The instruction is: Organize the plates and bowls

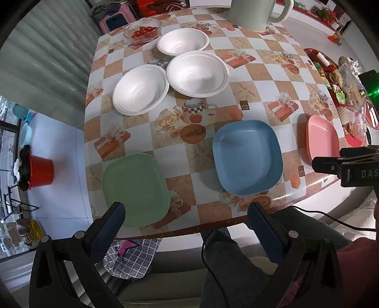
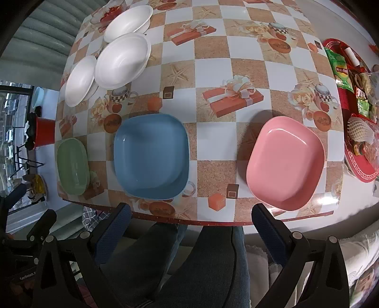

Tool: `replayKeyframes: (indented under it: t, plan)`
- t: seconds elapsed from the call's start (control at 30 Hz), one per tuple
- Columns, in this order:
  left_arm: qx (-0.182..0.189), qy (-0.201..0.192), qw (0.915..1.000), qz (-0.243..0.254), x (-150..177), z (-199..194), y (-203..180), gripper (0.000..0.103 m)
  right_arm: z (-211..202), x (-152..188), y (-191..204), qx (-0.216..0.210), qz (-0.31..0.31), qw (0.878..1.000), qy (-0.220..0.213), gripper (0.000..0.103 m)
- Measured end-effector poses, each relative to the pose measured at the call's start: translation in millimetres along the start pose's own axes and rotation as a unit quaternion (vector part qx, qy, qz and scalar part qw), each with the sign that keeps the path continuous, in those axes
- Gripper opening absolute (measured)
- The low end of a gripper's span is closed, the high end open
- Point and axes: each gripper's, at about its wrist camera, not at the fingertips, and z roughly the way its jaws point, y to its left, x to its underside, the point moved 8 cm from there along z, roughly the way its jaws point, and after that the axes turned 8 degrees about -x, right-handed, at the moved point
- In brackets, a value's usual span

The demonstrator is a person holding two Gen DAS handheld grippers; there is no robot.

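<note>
- Left gripper (image 1: 187, 213) at the bottom of the left wrist view, jaws spread wide, holding nothing, hovering over the near table edge.
- Right gripper (image 2: 190, 215) at the bottom of the right wrist view, jaws likewise wide apart and empty, above the person's lap just short of the table (image 2: 213, 59).
- Green plate (image 1: 136, 189) at lower left of the left view, just beyond the left finger; flat on the checkered cloth near the table edge.
- Blue plate (image 1: 247, 157) right of centre in the left view, well apart from the green one; centre-left in the right view.
- Pink plate (image 2: 285, 162) at centre right of the right view, near the table edge, apart from the blue plate.
- Three white bowls (image 1: 197, 73) in the upper centre of the left view, clustered close, rims touching or overlapping; upright and empty.
- Glass bowl of cherry tomatoes (image 1: 143, 30) at upper left, beside the farthest white bowl.
- Pale green jug (image 1: 255, 14) at top centre.
- Red tray of snacks (image 2: 355, 106) along the right edge of the right view.
- Red bucket (image 1: 40, 171) on the floor at left.
</note>
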Motion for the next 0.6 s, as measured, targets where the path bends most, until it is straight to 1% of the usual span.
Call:
replayKeyframes:
  t: [0.13, 0.23, 0.33, 0.37, 0.5, 0.6]
  plan:
    - [0.002, 0.0, 1.0, -0.001, -0.7, 0.0, 0.3, 0.103, -1.2, -0.2, -0.3, -0.002, 0.0, 1.0, -0.004, 0.102]
    - [0.004, 0.0, 1.0, -0.001, -1.0, -0.1, 0.0, 0.103, -0.8, 0.3, -1.3, 0.002, 0.003, 1.0, 0.001, 0.102]
    - [-0.002, -0.005, 1.0, -0.004, -5.3, -1.3, 3.7, 0.103, -0.6, 0.4, -1.7, 0.003, 0.004, 1.0, 0.004, 0.102]
    - [-0.014, -0.022, 0.9996, -0.008, -8.3, -4.5, 8.5, 0.103, -0.4, 0.4, -2.3, 0.006, 0.006, 1.0, 0.006, 0.102]
    - [-0.012, -0.016, 0.9997, -0.01, -10.2, -5.5, 11.1, 0.103, -4.8, -2.5, -0.4, 0.004, 0.001, 1.0, -0.008, 0.102]
    - [-0.021, 0.001, 0.9998, -0.008, -4.3, -5.3, 11.1, 0.103, -6.7, -2.5, 1.1, 0.005, 0.001, 1.0, -0.009, 0.102]
